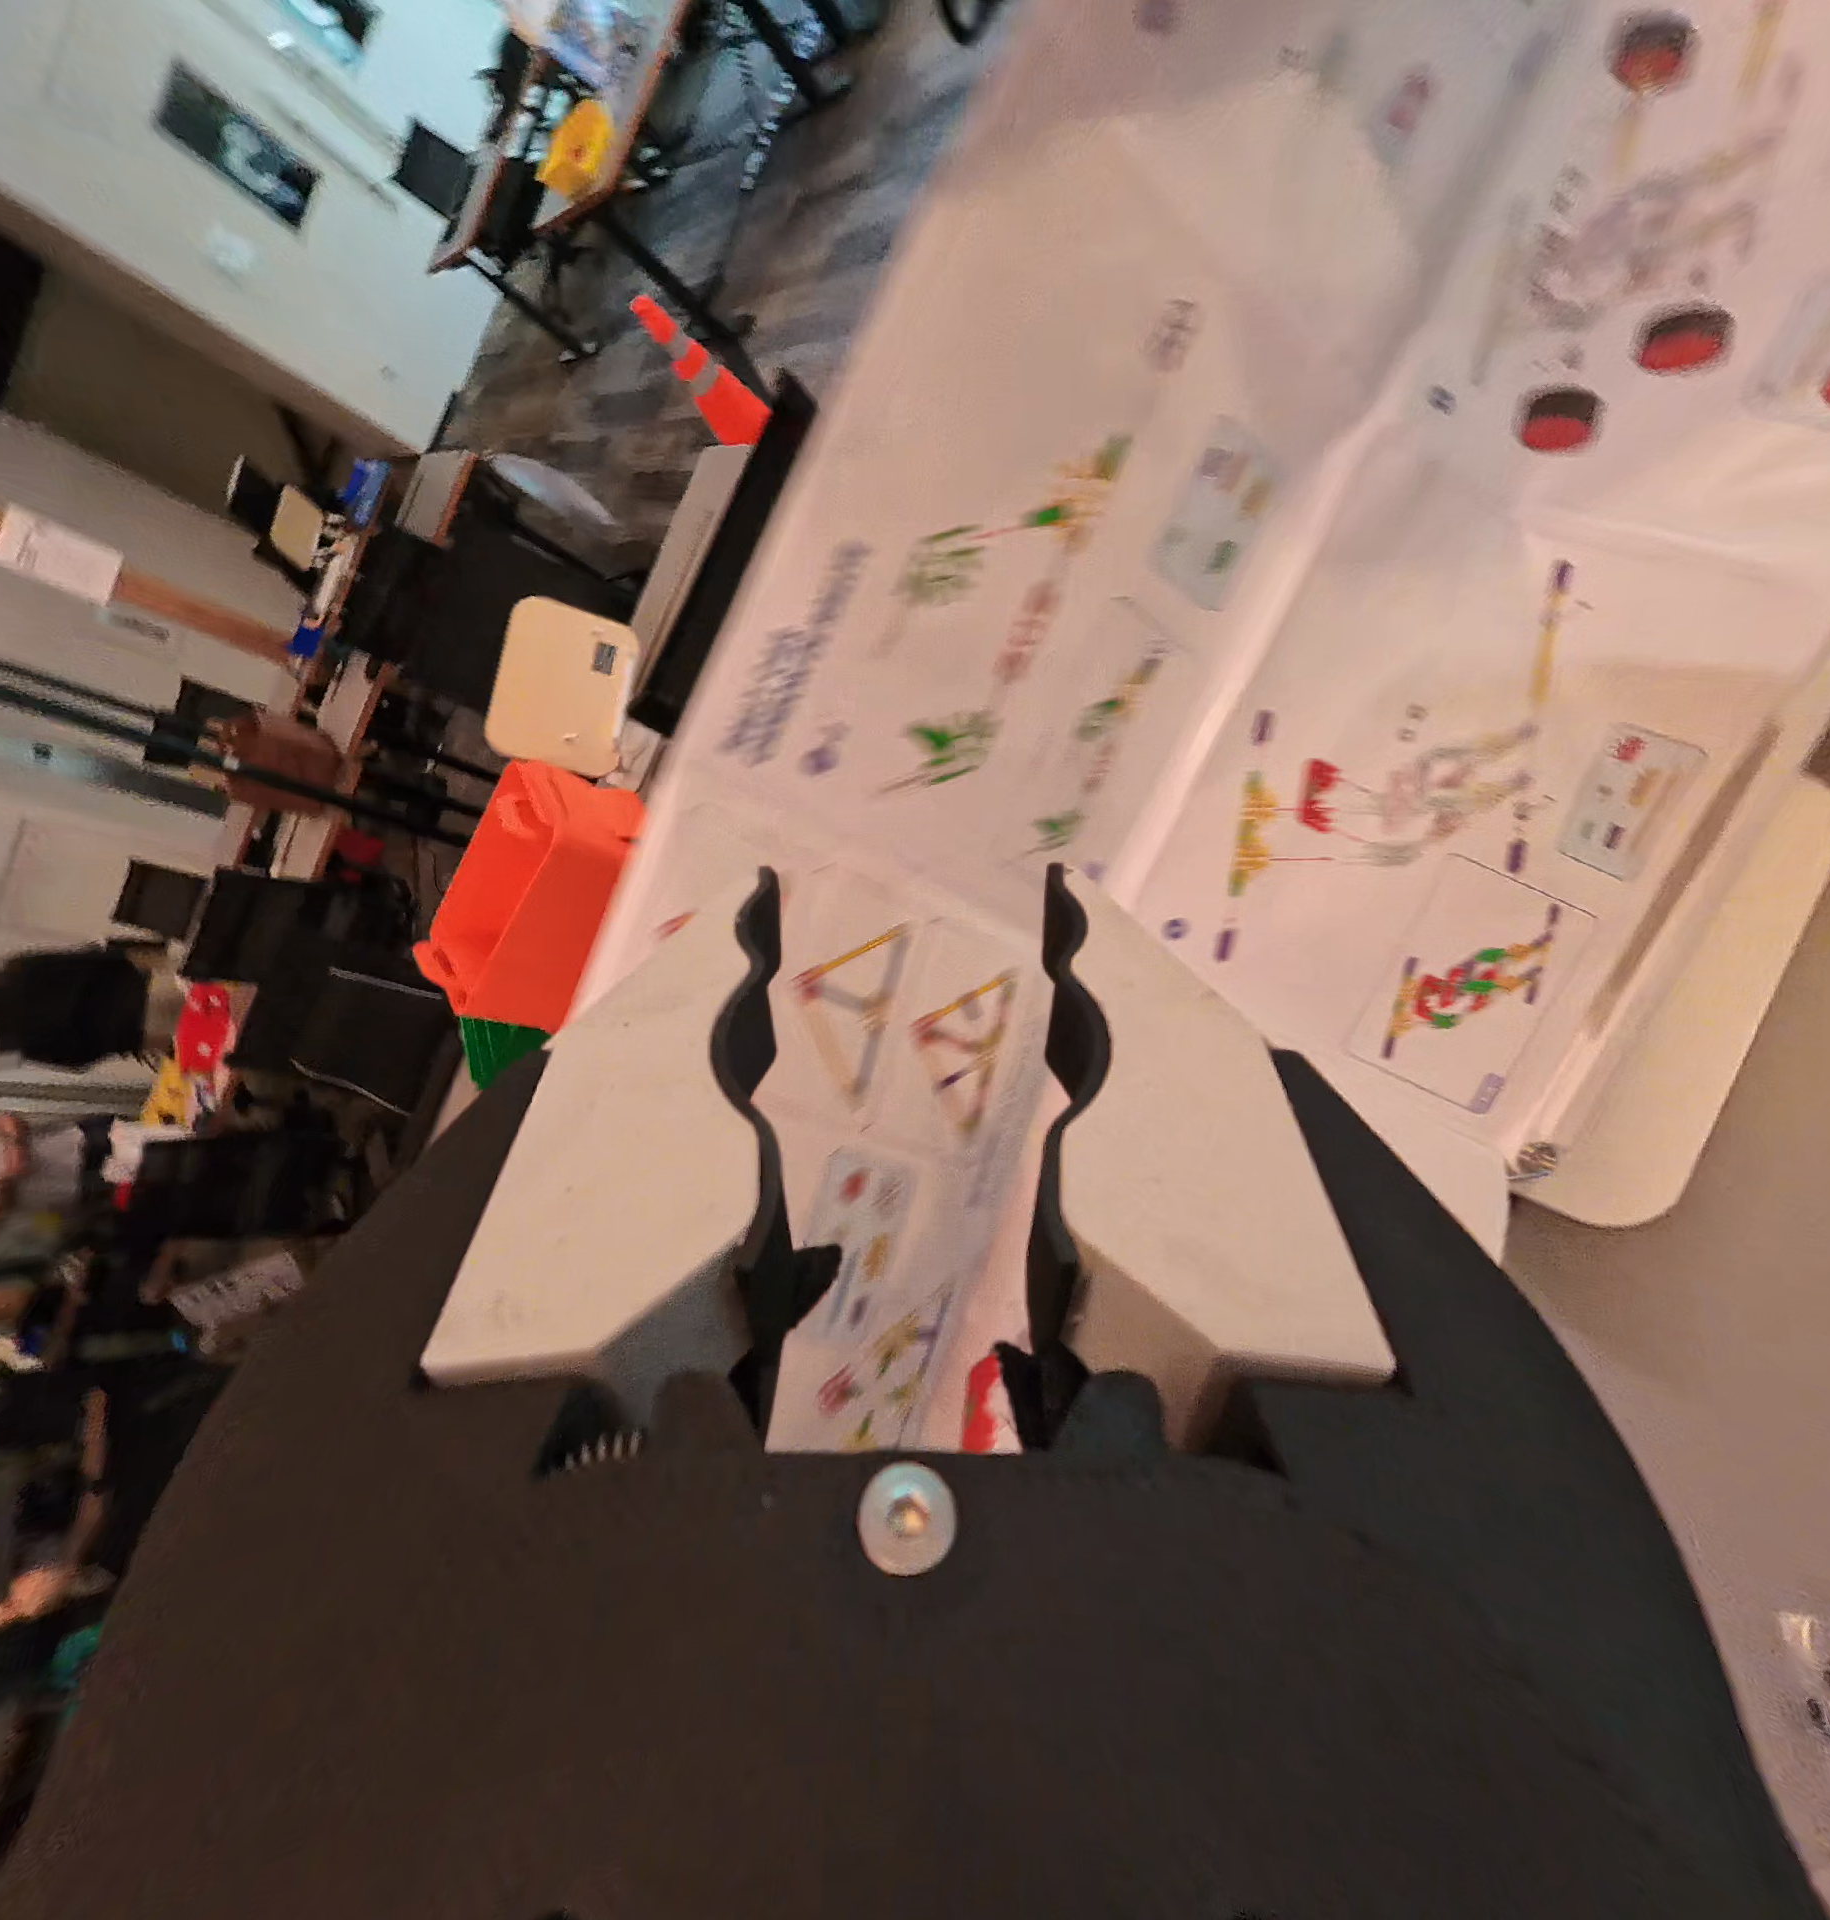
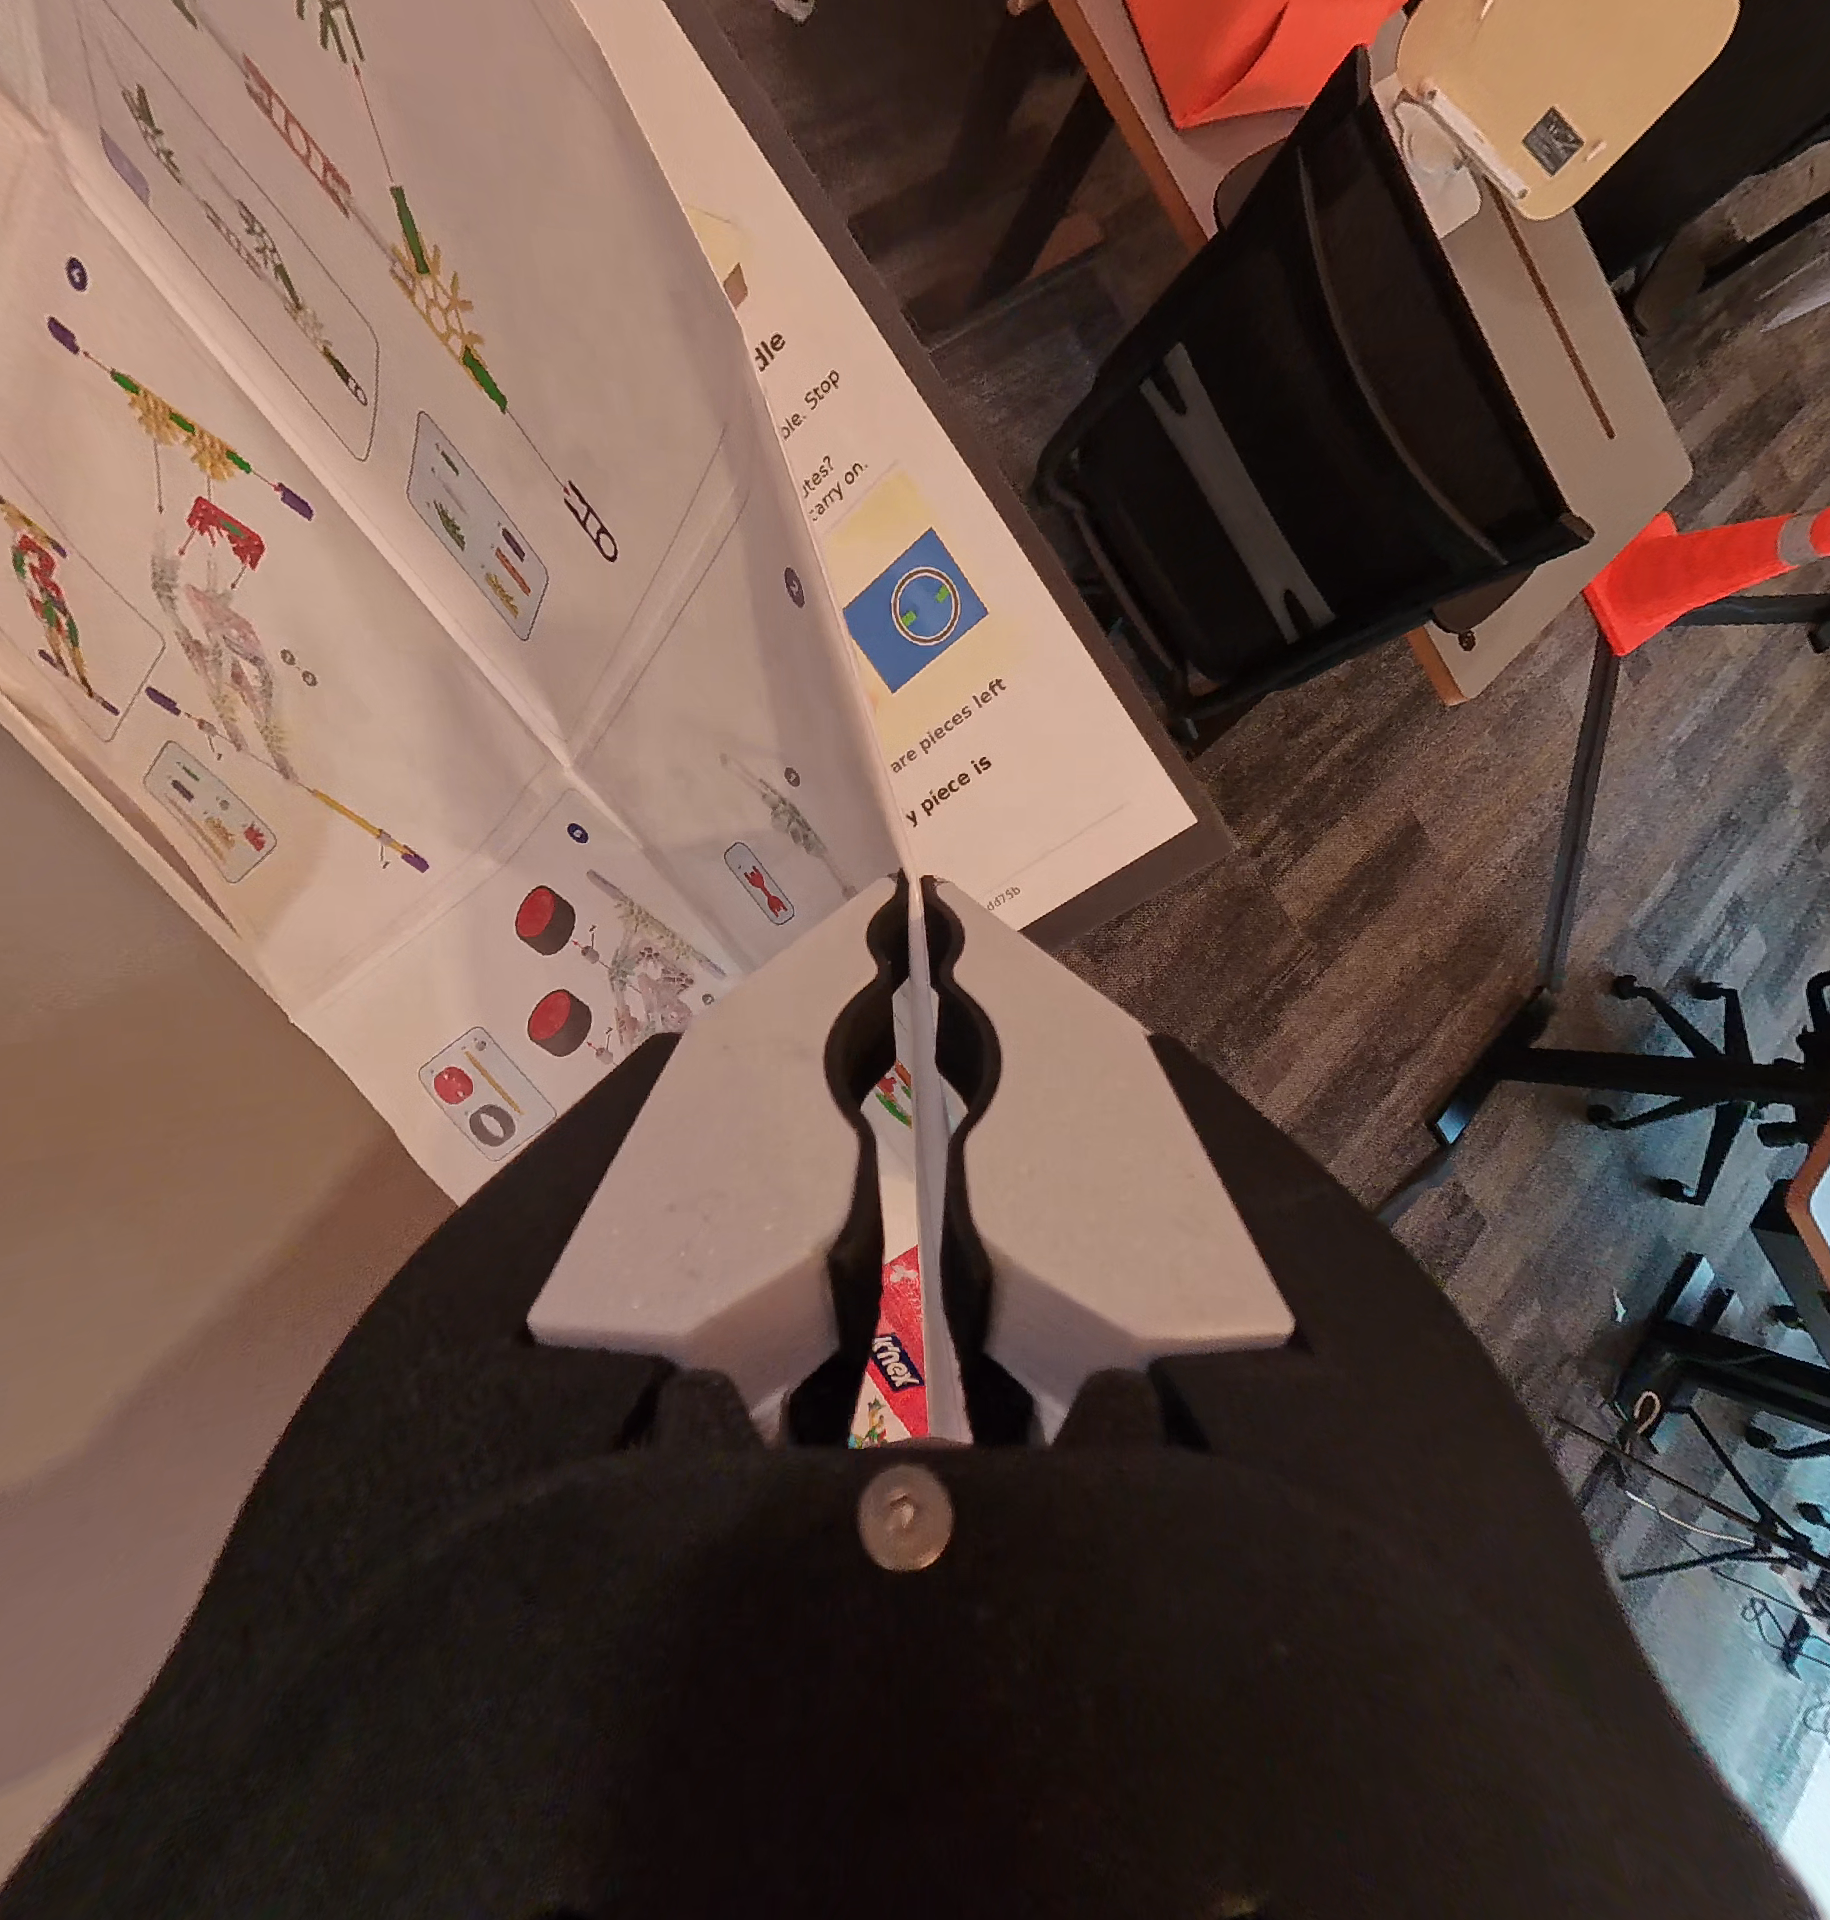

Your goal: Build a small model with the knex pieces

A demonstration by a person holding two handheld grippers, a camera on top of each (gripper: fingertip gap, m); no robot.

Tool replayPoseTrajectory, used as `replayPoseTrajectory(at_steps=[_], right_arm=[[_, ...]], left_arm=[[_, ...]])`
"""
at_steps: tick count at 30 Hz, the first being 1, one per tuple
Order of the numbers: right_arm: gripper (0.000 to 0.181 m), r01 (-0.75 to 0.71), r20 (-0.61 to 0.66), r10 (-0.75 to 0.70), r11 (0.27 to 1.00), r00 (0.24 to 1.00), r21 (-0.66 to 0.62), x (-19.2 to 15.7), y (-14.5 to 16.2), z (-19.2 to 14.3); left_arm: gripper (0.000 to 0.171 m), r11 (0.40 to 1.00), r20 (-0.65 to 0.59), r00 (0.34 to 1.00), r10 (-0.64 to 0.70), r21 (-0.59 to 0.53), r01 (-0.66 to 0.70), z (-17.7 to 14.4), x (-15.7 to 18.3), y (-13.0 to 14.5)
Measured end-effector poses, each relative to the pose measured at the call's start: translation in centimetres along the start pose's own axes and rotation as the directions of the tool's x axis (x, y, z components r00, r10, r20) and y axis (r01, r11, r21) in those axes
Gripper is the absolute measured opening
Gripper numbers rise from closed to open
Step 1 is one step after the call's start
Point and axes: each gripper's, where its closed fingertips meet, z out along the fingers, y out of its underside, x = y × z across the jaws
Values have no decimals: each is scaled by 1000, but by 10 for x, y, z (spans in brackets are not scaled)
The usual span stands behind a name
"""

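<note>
The instruction sheet [image 2: 391, 582] lies unfolded across the desk [image 2: 111, 1039], its near edge pinched in your right gripper [image 2: 913, 883]; your left gripper [image 1: 906, 883] hovers parted above it, grasping nothing.

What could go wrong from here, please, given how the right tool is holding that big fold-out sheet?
The right tool pinches the instruction sheet only at its thin edge, so a sideways pull could tear or crease it along the folds. The left tool hangs open over the sheet without holding it, so the loose part may sag or slide. The sheet also covers a printed card by the table edge, which it could drag off.
</note>
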Motion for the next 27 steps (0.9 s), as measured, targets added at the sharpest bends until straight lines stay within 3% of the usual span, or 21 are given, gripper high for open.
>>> replayPoseTrajectory(at_steps=[3, 5, 9, 11, 15, 17, 19, 20, 22, 23, 25, 27], right_arm=[[0, 4, -26, -4, 1000, 1000, 11, 3, -2, 6], [5, 8, -66, -7, 1000, 998, 26, 7, -3, 9], [54, 9, -182, 5, 997, 983, 79, 16, -3, 5], [61, -7, -197, 36, 989, 980, 146, 7, -1, -12], [28, -25, -93, 56, 950, 994, 310, -58, 15, -52], [16, -71, 87, 43, 932, 995, 355, -116, 30, -58], [21, -133, 272, 48, 943, 961, 306, -175, 60, -50], [27, -163, 303, 77, 949, 950, 271, -194, 78, -41], [33, -283, 423, 178, 938, 888, 199, -236, 113, -22], [42, -385, 514, 243, 904, 822, 188, -256, 123, -16], [49, -590, 669, 367, 796, 646, 134, -287, 137, -1], [60, -734, 704, 482, 675, 522, 83, -298, 150, 24]], left_arm=[[51, 990, -39, 990, 138, -26, -139, 52, 49, -7], [54, 993, -77, 991, 113, -11, -114, 84, 67, -11], [55, 998, -55, 997, 57, -4, -57, 126, 73, -7], [55, 1000, -52, 998, 23, 22, -21, 134, 76, -6], [54, 996, 22, 999, -26, 88, 24, 135, 65, -10], [61, 993, 41, 996, -76, 98, 72, 136, 58, -9], [61, 988, 58, 992, -110, 116, 103, 137, 54, -9], [62, 986, 62, 991, -120, 123, 112, 137, 53, -9], [61, 982, 69, 988, -136, 138, 126, 137, 53, -9], [61, 981, 71, 987, -141, 147, 130, 137, 54, -9], [61, 979, 78, 987, -144, 154, 130, 136, 54, -9], [61, 979, 82, 985, -150, 152, 136, 136, 54, -9]])
